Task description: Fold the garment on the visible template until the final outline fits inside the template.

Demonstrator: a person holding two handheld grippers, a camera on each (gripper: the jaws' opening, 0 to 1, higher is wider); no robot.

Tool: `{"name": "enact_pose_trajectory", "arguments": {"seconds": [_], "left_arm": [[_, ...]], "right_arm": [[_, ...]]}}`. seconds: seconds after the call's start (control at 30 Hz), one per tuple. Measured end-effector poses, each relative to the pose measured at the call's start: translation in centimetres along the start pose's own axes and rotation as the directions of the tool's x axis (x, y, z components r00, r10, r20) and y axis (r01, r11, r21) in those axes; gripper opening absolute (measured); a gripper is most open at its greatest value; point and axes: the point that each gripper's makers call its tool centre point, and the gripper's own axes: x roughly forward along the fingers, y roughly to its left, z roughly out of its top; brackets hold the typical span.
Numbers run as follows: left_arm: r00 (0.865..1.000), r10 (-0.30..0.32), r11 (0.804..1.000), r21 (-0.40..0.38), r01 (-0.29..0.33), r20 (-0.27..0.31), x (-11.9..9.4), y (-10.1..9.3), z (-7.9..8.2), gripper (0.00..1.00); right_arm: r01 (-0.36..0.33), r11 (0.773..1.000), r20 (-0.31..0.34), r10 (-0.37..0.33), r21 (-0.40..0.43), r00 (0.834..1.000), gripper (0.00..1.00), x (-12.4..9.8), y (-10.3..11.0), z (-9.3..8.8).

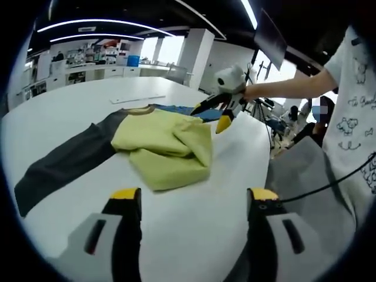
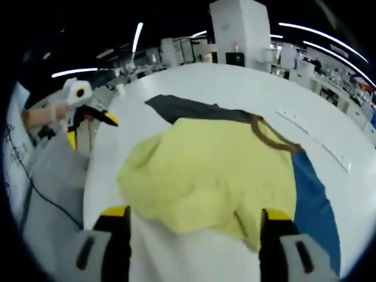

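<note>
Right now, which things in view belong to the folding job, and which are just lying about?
Job:
- yellow garment with grey sleeve
- blue template under it
- left tongs, open
- right tongs, open

Lying about:
- white strip on the table

Each tool (image 1: pixel 194 202) has black jaws tipped yellow on grey bodies — the person's white T-shirt (image 1: pixel 355 111) bears printed doodles.
</note>
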Motion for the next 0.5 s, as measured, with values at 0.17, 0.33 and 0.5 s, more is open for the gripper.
{"name": "enact_pose_trajectory", "arguments": {"seconds": [0.17, 0.33, 0.5], "left_arm": [[1.0, 0.001, 1.0, -0.003, -0.001, 0.0, 0.0, 0.0, 0.0, 0.7], [1.0, 0.0, 1.0, -0.008, 0.0, 0.003, 0.2, -0.1, -0.1, 0.7], [1.0, -0.003, 1.0, -0.006, 0.003, 0.001, 0.3, -0.2, -0.2, 0.7]], "right_arm": [[0.02, 1.0, 0.008, -0.02, 0.022, 1.0, 0.83, -0.7, -0.5, -0.8], [0.056, 0.998, -0.003, -0.056, 0.032, 0.998, 0.72, -0.8, -0.7, -2.6], [0.087, 0.993, 0.023, -0.089, 0.079, 0.996, 0.6, -0.6, -0.1, -3.6]]}}
